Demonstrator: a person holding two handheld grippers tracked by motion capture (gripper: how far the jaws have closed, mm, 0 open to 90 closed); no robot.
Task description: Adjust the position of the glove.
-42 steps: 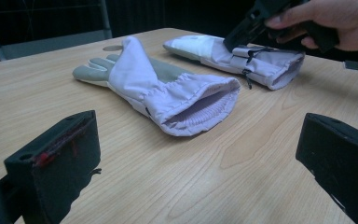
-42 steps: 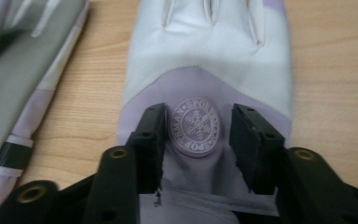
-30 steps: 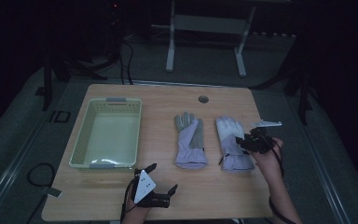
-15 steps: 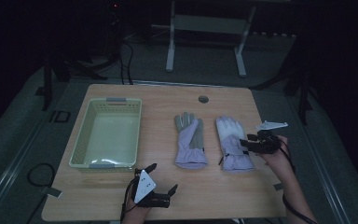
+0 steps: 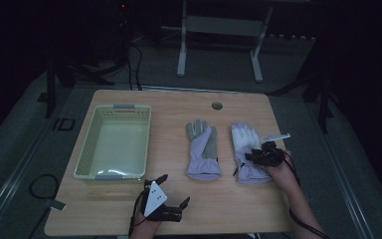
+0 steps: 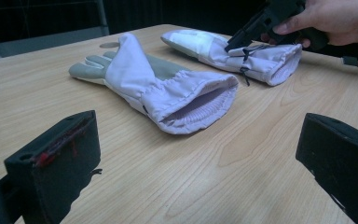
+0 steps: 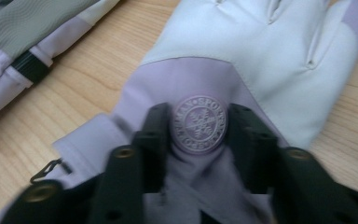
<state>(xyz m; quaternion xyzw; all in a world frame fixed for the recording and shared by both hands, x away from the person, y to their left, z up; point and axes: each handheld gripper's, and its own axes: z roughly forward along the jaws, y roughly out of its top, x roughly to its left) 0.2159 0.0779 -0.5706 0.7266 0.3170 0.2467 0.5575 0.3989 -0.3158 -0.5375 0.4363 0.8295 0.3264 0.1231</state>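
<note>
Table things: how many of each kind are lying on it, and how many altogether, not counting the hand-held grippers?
Gloves: 2, the left glove and the right glove, which the right gripper is pinching
Baskets: 1, the pale green basket
Total: 3

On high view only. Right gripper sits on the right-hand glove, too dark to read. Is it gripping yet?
Observer: In the right gripper view, the right gripper has just been closing its jaws. They now pinch the right glove, with fabric bunched between them.
Operator: Where on the glove?
Observer: On either side of a round embossed badge on the lilac back, just below the white finger section.
Operator: And the left gripper?
Observer: In the left gripper view, the left gripper has its jaws wide open with nothing between them. It is aimed at the open cuff of the other glove.
</note>
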